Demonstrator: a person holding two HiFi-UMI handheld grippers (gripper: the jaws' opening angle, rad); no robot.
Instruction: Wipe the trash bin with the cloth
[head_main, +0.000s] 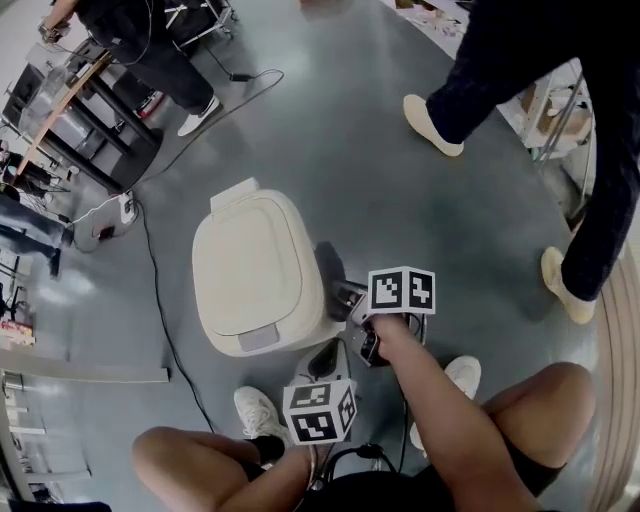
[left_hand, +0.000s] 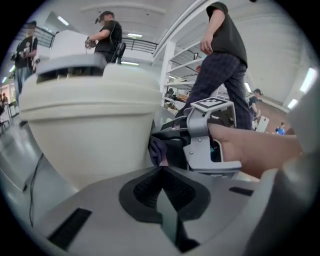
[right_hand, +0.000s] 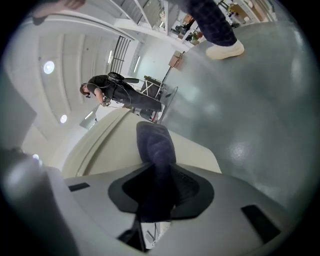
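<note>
A cream trash bin (head_main: 255, 275) with its lid down stands on the grey floor. My right gripper (head_main: 343, 298) is at the bin's right side, shut on a dark purple cloth (right_hand: 155, 145) that lies against the bin wall (right_hand: 110, 145). In the left gripper view the cloth (left_hand: 159, 150) shows between the right gripper (left_hand: 172, 137) and the bin (left_hand: 85, 115). My left gripper (left_hand: 160, 172) is low by the bin's near right corner, just below the right one. Its jaws are shut with nothing between them. In the head view the left gripper (head_main: 325, 358) sits close to my knees.
A black cable (head_main: 160, 320) runs along the floor left of the bin to a white power strip (head_main: 127, 208). Metal racks (head_main: 80, 110) stand at the far left. Another person's shoes (head_main: 432, 125) (head_main: 568, 285) are at the right. My own shoes (head_main: 258, 412) (head_main: 462, 378) are near the bin.
</note>
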